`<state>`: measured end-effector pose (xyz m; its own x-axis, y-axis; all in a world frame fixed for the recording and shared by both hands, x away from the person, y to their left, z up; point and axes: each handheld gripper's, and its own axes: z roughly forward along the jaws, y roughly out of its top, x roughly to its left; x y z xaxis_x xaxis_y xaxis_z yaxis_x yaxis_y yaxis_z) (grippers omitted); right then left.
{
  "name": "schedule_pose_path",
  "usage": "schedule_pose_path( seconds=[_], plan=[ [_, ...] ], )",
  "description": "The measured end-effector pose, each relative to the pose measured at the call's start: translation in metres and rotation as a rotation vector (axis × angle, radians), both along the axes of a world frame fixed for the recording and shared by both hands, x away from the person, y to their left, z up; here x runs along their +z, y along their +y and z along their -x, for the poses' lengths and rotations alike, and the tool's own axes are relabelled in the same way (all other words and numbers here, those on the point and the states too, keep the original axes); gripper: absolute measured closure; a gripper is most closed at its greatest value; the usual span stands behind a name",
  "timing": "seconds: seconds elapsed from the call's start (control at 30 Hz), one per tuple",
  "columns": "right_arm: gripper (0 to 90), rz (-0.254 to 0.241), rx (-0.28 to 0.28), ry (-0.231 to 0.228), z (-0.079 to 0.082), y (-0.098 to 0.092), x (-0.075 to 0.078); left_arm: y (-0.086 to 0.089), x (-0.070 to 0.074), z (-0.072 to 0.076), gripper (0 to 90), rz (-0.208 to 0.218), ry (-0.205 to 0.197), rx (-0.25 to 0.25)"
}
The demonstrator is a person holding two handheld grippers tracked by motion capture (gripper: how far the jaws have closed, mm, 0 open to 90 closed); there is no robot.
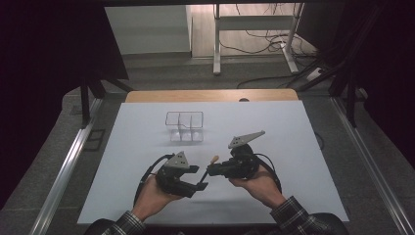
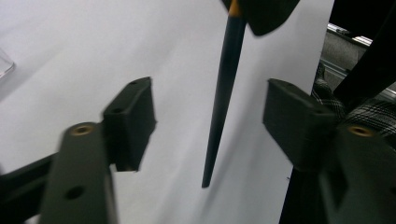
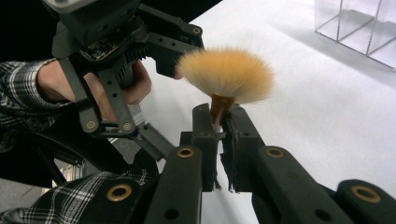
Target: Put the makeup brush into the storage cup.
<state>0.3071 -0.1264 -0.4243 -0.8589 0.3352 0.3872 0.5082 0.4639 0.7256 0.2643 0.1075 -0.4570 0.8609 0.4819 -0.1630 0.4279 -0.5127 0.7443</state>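
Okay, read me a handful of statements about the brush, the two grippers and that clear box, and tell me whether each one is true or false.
1. The right gripper is shut on the makeup brush. True.
2. The left gripper clamps the brush handle. False: its fingers stand apart, with the handle between them untouched.
3. The clear divided organizer lies toppled on its side. False: it stands upright on the white table.
4. The bristles are orange-tan and fanned out. True.

- The clear divided box (image 1: 184, 126) stands on the desk (image 1: 293, 147), behind both grippers.
- The left gripper (image 1: 199, 177) lies just left of the right gripper (image 1: 210, 170).
- The brush (image 3: 227, 79) sits between the right gripper's jaws, its handle (image 2: 223, 93) reaching between the left's.
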Motion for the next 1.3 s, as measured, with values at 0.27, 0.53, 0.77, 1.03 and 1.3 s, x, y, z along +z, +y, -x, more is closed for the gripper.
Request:
schedule_pose_path(
  seconds=[0.27, 0.53, 0.77, 1.03, 1.3],
  plan=[
    [84.4, 0.005, 0.016, 0.000, 0.002, 0.003, -0.002, -0.003, 0.000, 0.000, 71.2, 0.002, 0.007, -0.027],
    [83.2, -0.005, 0.019, 0.009, 0.001, 0.003, -0.003, -0.006, 0.003, 0.000, 83.6, -0.020, -0.004, -0.058],
    [43.1, 0.047, -0.038, -0.059, -0.001, -0.002, -0.004, -0.002, 0.002, -0.002, 83.5, -0.046, -0.002, -0.015],
    [16.5, 0.090, -0.084, -0.133, -0.004, -0.011, -0.009, 0.006, 0.001, -0.005, 83.5, -0.067, -0.002, 0.041],
    [5.3, 0.152, -0.096, -0.159, -0.004, -0.015, -0.016, 0.014, 0.003, -0.006, 83.4, -0.069, -0.011, 0.079]
  ],
)
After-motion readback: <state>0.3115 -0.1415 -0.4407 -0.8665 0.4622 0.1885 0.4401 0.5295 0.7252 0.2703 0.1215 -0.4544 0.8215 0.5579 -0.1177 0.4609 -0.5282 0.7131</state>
